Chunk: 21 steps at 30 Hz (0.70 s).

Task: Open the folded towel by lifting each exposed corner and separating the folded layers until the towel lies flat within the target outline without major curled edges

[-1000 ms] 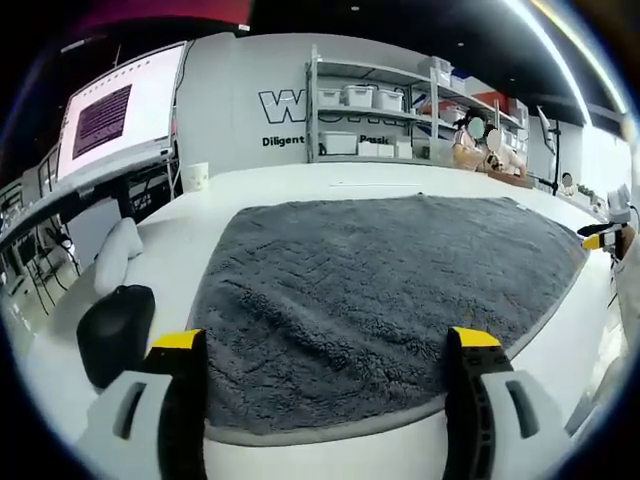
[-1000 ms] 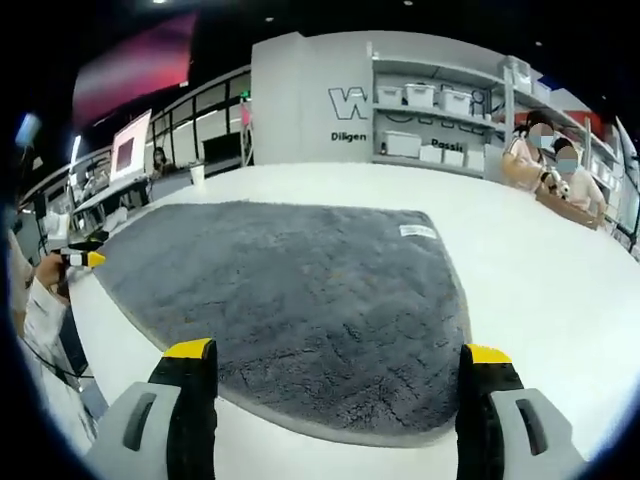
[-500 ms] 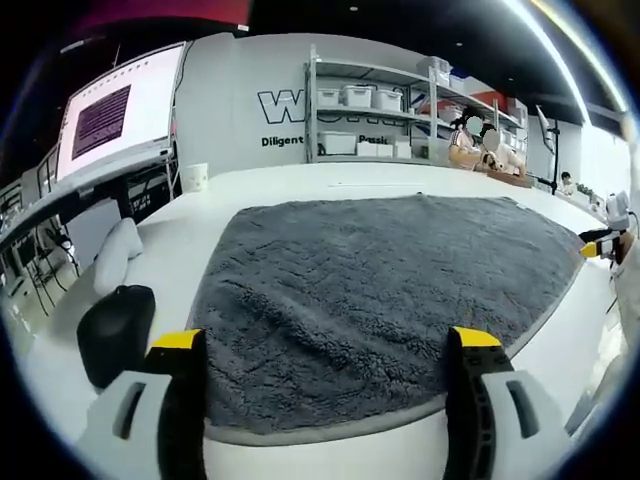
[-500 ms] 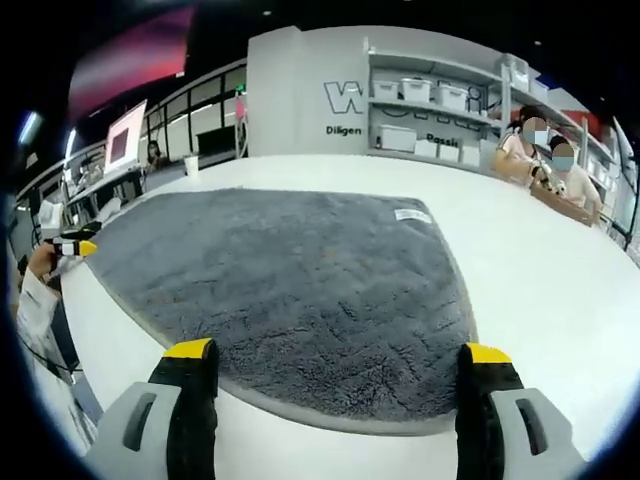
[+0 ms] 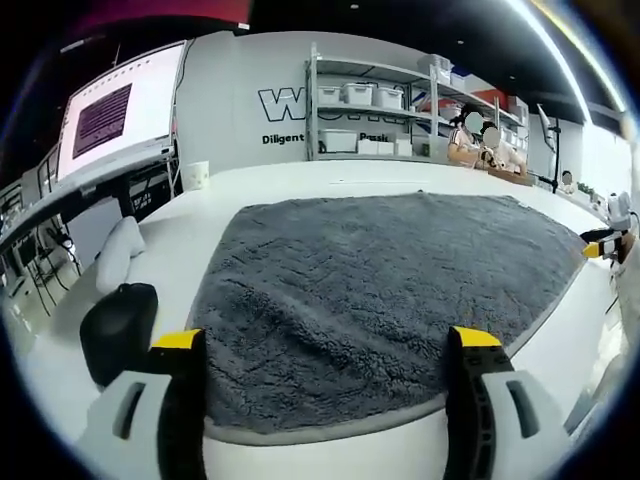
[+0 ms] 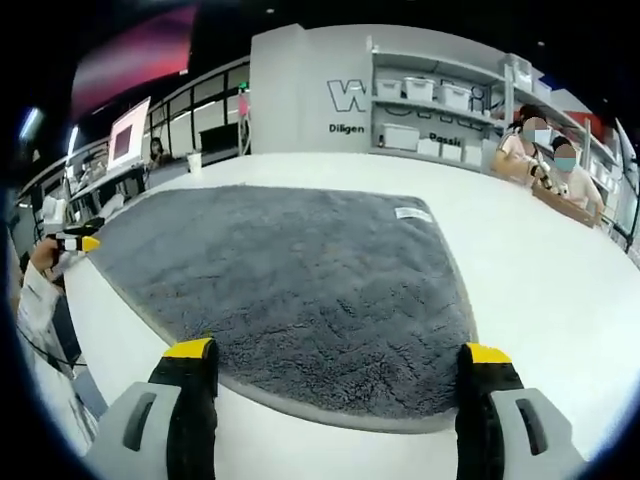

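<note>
Towel: grey plush fabric towel [image 5: 380,290] spread flat on white table [image 6: 560,290] | feel: likely soft, limp, light | grip: pinch hemmed edge | left gripper [image 5: 325,345] wide, empty | right gripper [image 6: 330,355] wide, empty

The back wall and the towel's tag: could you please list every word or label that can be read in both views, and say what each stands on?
"W", large, shelves covering the rest: back wall lettering.
"Diligen": smaller wall line below it.
"Diligent" and "Passi": same line in the left gripper view.
White tag on the grey towel: too small to read.
Screen: blurred.
</note>
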{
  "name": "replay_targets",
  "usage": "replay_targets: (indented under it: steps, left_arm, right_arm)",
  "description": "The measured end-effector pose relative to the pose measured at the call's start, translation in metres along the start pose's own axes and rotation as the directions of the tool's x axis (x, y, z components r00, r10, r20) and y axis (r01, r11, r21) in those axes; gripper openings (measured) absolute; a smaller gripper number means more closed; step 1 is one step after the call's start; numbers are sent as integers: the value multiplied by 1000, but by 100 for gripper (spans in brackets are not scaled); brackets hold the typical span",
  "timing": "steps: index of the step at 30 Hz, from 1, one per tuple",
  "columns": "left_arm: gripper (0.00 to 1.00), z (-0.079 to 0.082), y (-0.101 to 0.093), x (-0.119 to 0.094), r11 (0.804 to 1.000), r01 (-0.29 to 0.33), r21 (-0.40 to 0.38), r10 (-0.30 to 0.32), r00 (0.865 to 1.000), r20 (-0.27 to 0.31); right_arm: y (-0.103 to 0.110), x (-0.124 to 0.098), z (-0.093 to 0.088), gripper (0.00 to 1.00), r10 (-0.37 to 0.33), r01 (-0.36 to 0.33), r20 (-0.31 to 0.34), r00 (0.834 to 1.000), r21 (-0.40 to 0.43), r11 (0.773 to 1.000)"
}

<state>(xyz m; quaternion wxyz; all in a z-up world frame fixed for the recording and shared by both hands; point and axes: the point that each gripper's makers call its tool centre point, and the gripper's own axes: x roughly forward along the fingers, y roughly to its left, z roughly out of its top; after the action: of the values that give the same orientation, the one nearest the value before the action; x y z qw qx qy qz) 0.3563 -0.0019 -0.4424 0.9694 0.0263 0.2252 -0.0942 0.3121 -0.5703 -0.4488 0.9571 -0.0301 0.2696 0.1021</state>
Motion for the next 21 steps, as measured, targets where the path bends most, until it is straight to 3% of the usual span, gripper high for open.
replay_targets:
  steps: [21]
  left_arm:
    - [99,-2,-1,-4,1000,23,12,-22,1000,-7]
  right_arm:
    - [1,-5,-2,100,4,-4,10,1000,-4,1000]
